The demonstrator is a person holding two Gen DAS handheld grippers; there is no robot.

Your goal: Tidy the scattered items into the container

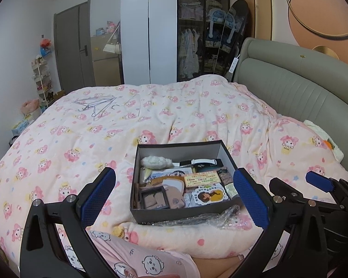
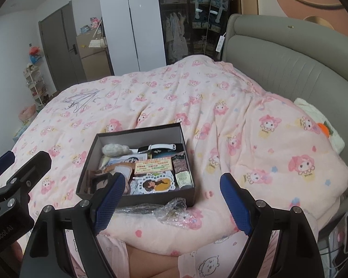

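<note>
Tidying looks nearly finished: the dark cardboard box (image 1: pixel 181 216) on the pink patterned quilt (image 1: pixel 81 129) already holds many small items. Only a crinkled clear plastic bag (image 2: pixel 171 210) lies against its near wall. My left claw (image 1: pixel 174 197) and right claw (image 2: pixel 171 201) hang open, empty.

Bedroom, non-task contents:
- Pink cartoon-print duvet (image 1: pixel 174 115), rumpled, covering the bed.
- Grey-green padded headboard (image 1: pixel 290 88), right.
- Wire hangers (image 1: pixel 95 105), tangled heap on the duvet, far left.
- White fluffy cushion (image 2: pixel 317 120) with an orange trim piece, at the right, against the headboard.
- White wardrobe doors (image 1: pixel 148 32), far centre; beside them, to the right, a dark glass-fronted cabinet (image 1: pixel 201 30) showing hung clothes and blue plush toys.
- Grey door (image 1: pixel 74 46), far left.
- White tiered shelf rack (image 1: pixel 43 81), left wall.
- White power strip (image 2: pixel 221 42), hanging just left of the headboard.
</note>
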